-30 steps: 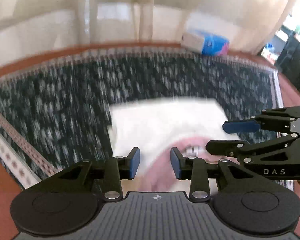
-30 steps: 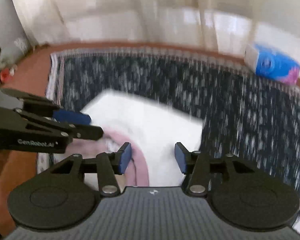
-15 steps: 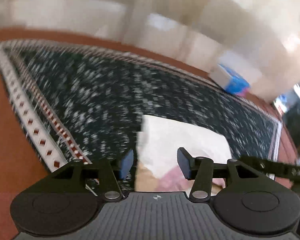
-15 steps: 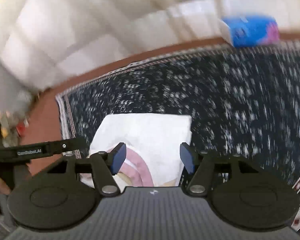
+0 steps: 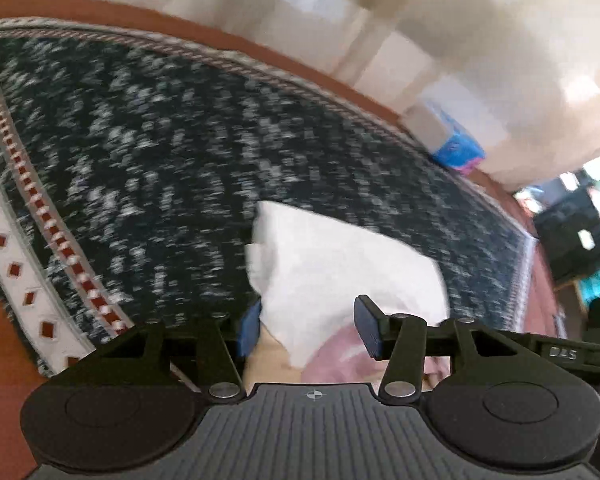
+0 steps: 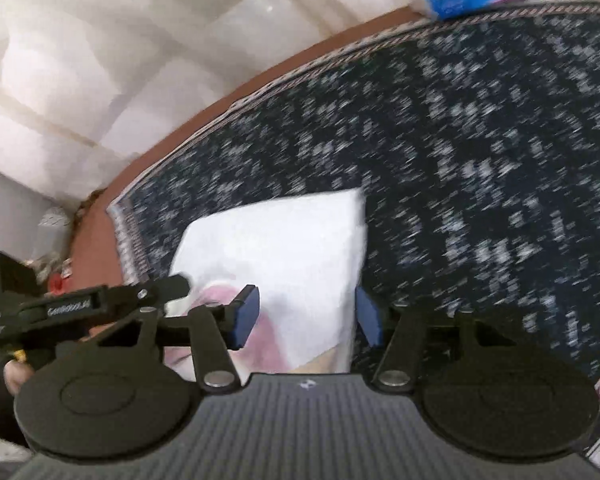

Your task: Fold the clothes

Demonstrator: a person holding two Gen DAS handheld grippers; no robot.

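Fingers of left gripper & right gripper now spread wider than 1 s ago, both empty. White garment lies doubled over on rug, both tools backed off to its near edge, so looks like a fold just laid down.

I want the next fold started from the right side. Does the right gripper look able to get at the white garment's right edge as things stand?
Probably yes. The right gripper is open with the white garment lying flat on the patterned rug just beyond its fingers, that edge near the right finger. Nothing lies between them; the left gripper stays on the other side.
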